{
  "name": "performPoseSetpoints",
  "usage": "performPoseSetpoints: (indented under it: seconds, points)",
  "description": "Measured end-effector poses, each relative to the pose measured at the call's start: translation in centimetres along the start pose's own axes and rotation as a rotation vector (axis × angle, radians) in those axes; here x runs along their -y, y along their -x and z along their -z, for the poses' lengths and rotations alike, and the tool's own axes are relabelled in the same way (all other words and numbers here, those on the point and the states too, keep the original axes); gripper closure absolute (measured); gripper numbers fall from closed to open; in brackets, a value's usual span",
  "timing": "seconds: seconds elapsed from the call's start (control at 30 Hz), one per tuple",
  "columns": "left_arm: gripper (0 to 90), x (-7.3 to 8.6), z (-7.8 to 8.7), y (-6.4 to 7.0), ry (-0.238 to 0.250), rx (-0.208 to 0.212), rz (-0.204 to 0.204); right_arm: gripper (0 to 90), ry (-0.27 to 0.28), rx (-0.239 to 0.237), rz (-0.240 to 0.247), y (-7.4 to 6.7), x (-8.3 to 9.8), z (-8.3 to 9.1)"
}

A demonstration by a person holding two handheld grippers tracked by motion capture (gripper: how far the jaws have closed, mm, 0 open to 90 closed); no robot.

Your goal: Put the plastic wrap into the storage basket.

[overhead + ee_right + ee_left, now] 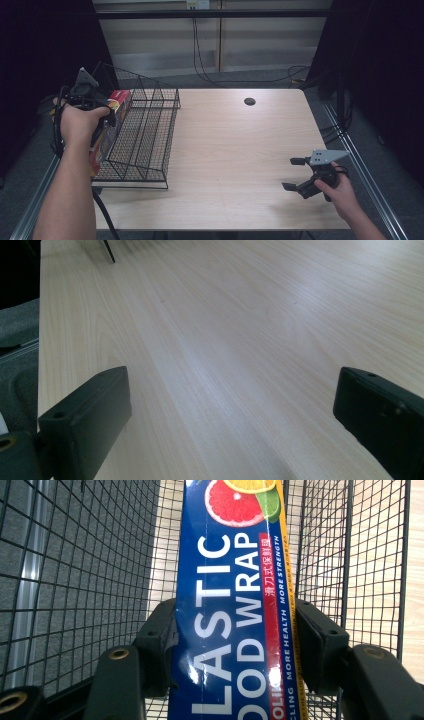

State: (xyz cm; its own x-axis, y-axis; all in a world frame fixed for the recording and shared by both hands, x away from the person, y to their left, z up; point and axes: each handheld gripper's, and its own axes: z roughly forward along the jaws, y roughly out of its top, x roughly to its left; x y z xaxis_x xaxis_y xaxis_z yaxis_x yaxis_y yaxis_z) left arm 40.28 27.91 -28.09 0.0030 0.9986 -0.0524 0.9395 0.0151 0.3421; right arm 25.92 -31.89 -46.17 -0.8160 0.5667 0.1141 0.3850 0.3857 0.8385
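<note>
Left gripper point(235, 645) clamped on wrap box point(235, 605), lowering it into wire basket point(150, 130) at nine o'clock. Next: release. Right gripper point(230, 415) idle, jaws wide.

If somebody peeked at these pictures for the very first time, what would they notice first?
Probably the bright blue plastic wrap box with fruit pictures, squeezed between the jaws of the left tool at the table's left side. Next is the black wire basket around it, standing on the pale wooden table. Last, the right tool sits over bare wood near the front right, jaws wide apart and holding nothing.
</note>
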Motion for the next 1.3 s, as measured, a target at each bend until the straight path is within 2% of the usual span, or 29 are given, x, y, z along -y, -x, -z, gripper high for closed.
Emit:
performPoseSetpoints:
  seconds: [0.23, 0.4, 0.47, 0.5, 0.53, 0.57, 0.67, 0.7, 0.83, 0.93, 1.03, 1.3]
  points:
    - [41.9, -0.2, -0.2, -0.1, -0.014, -0.014, 0.000, 1.7, 0.004, -0.002, -0.001, 0.0, 0.0, 0.0]
    - [41.4, -0.3, -0.4, 0.0, -0.019, -0.011, 0.021, 1.7, -0.001, -0.006, 0.001, 0.0, 0.0, 0.0]
    - [41.2, -0.4, -0.4, 0.0, -0.022, -0.016, 0.012, 1.7, -0.001, -0.005, 0.002, 0.0, 0.0, 0.0]
    - [40.8, -0.4, -0.4, 0.1, -0.021, -0.014, 0.027, 1.7, 0.000, -0.006, 0.001, 0.0, 0.0, 0.0]
    - [40.3, -0.4, -0.3, 0.0, -0.004, -0.016, 0.033, 1.7, 0.001, -0.006, 0.001, 0.0, 0.0, 0.0]
    - [39.1, -0.6, 0.3, -0.2, 0.044, -0.009, 0.026, 1.7, 0.002, -0.005, 0.003, 0.0, 0.0, 0.0]
    - [38.2, -0.8, 1.1, -0.1, 0.064, 0.005, 0.029, 1.7, 0.001, -0.004, 0.003, -0.1, 0.1, 0.0]
    - [37.7, -1.1, 1.9, 0.2, 0.076, 0.007, 0.012, 1.8, -0.002, -0.008, 0.003, -0.1, 0.0, 0.0]
    - [35.3, -1.3, 2.8, 0.9, 0.092, 0.020, -0.008, 1.7, 0.001, -0.006, 0.004, -0.1, -0.1, 0.1]
    - [34.4, -1.3, 3.0, 1.3, 0.099, 0.043, -0.005, 1.7, 0.001, -0.006, 0.005, -0.1, -0.1, 0.1]
    - [32.9, -1.2, 3.0, 1.7, 0.100, 0.053, -0.030, 1.8, 0.001, -0.006, 0.010, -0.1, -0.1, 0.1]
    - [30.6, -1.0, 3.2, 2.7, 0.110, 0.085, -0.055, 1.7, 0.002, -0.008, 0.004, -0.1, -0.1, 0.0]
